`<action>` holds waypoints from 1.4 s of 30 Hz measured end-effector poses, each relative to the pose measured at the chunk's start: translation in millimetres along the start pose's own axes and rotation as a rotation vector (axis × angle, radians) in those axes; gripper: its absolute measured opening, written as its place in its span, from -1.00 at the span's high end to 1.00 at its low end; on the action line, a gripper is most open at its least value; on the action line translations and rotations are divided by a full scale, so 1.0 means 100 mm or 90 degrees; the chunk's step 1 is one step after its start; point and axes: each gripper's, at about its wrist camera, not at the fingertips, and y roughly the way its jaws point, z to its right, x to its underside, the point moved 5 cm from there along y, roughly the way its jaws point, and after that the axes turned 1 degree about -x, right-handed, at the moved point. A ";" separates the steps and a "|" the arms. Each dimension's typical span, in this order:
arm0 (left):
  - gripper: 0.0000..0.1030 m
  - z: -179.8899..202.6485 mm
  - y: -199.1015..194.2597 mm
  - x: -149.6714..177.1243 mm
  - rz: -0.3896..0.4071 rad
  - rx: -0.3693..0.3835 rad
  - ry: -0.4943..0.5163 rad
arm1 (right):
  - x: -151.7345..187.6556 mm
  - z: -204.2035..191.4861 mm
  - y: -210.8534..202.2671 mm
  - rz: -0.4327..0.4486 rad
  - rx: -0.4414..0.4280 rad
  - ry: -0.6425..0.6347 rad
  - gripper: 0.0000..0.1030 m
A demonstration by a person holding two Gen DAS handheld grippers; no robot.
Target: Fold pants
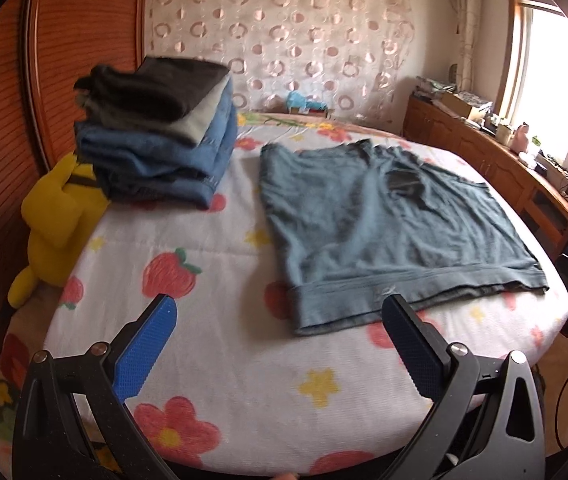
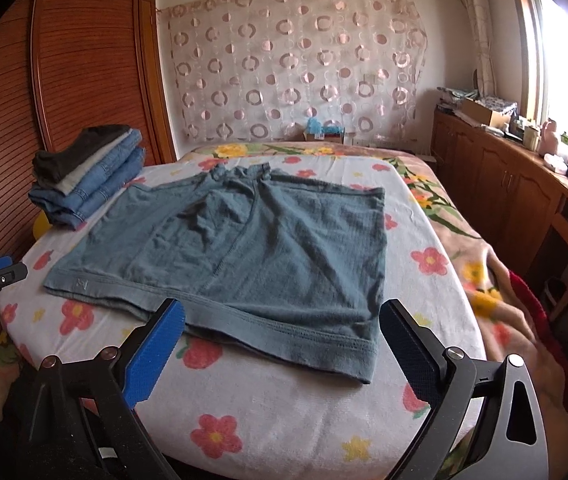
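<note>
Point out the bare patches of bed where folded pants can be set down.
Free: the floral cover between the teal pants and the near bed edge, and the strip between those pants and the folded stack. Crowded: the far left corner, with the stack and a yellow plush toy.

Half-seen things around the bed

The yellow plush toy (image 1: 60,216) is partly buried under the stack of folded blue jeans and dark clothes (image 1: 156,136). Small clutter on the wooden sideboard (image 2: 524,168) blurs against the window glare. The blue-green pants (image 2: 244,248) hide their own lower layers.
</note>
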 end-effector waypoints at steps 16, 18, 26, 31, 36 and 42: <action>-0.12 0.01 0.27 0.16 -0.041 0.060 -0.019 | 0.05 0.04 -0.10 -0.025 -0.016 0.017 -0.88; -0.05 0.04 0.31 0.16 -0.048 0.077 -0.021 | 0.06 0.05 -0.11 -0.026 -0.015 0.017 -0.88; 0.11 0.14 0.33 0.14 -0.048 0.112 -0.014 | 0.00 0.05 -0.10 -0.027 -0.020 0.006 -0.81; 0.62 0.11 0.35 0.13 -0.060 0.110 -0.015 | -0.02 0.04 0.00 -0.041 -0.026 -0.014 -0.59; 0.83 0.13 0.31 0.10 -0.057 0.117 0.000 | -0.09 0.03 0.13 -0.055 -0.028 -0.017 -0.57; 0.87 0.24 0.18 -0.04 -0.040 0.127 0.022 | -0.11 0.04 0.12 -0.062 -0.034 -0.029 -0.44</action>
